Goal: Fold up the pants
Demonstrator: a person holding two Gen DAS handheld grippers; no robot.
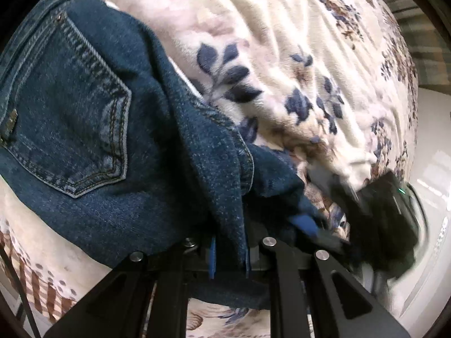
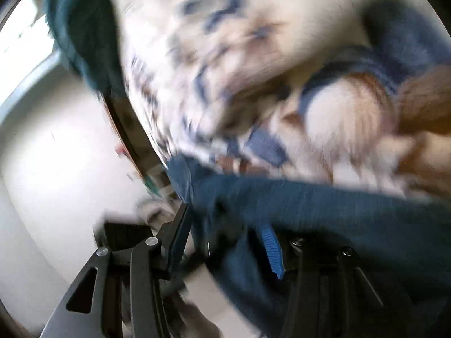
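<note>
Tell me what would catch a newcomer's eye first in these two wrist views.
The dark blue jeans dominate the left wrist view, back pocket up at left, lying on a cream floral blanket. A fold of denim runs down between the blue pads of the left gripper, which is shut on it. The right wrist view is badly blurred; the right gripper stands open, with blue cloth around its fingers.
</note>
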